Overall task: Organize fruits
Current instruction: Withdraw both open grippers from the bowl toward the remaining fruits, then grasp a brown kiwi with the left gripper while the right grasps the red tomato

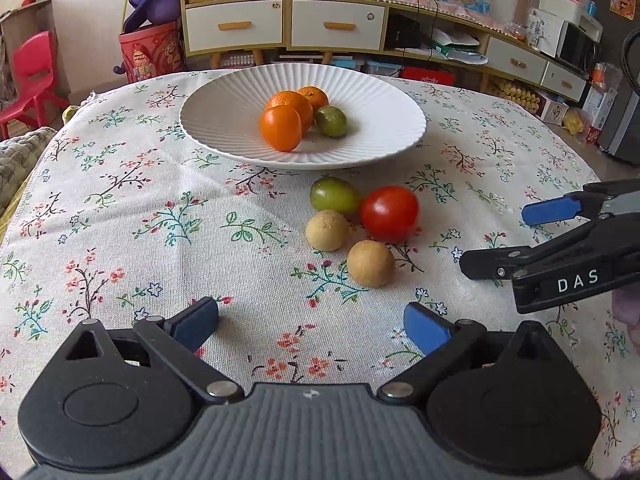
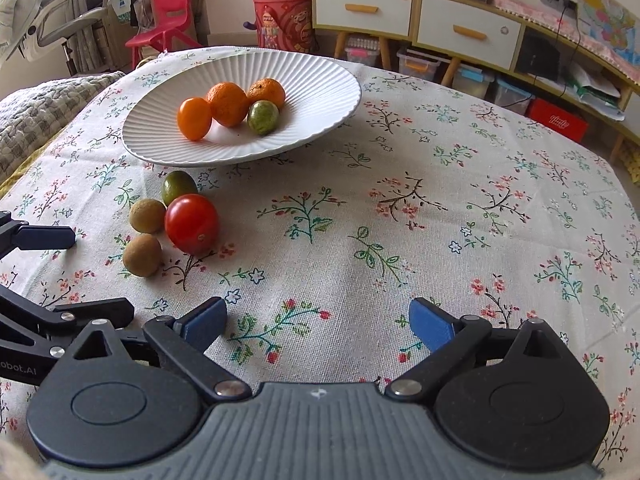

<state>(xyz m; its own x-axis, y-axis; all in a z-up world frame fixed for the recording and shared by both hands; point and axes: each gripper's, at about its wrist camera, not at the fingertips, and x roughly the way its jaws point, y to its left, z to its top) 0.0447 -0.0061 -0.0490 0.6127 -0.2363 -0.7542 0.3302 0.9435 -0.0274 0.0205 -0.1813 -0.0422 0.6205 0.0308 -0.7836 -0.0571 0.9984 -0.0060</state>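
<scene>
A white ribbed plate (image 1: 224,120) (image 2: 312,80) holds an orange tomato (image 1: 281,128) (image 2: 194,118), two tangerines (image 1: 294,102) (image 2: 228,103) and a green fruit (image 1: 331,121) (image 2: 263,117). On the cloth in front of it lie a green fruit (image 1: 334,195) (image 2: 179,186), a red tomato (image 1: 389,213) (image 2: 192,224) and two tan longans (image 1: 327,230) (image 1: 370,263) (image 2: 147,215) (image 2: 142,254). My left gripper (image 1: 311,325) is open and empty, just short of the loose fruits. My right gripper (image 2: 318,322) is open and empty, to their right; it also shows in the left wrist view (image 1: 496,240).
A floral tablecloth (image 1: 160,220) (image 2: 440,220) covers the round table. Cabinets (image 1: 280,20), a red chair (image 1: 32,76) and storage boxes stand beyond the far edge. A knitted cushion (image 2: 40,116) lies off the left edge.
</scene>
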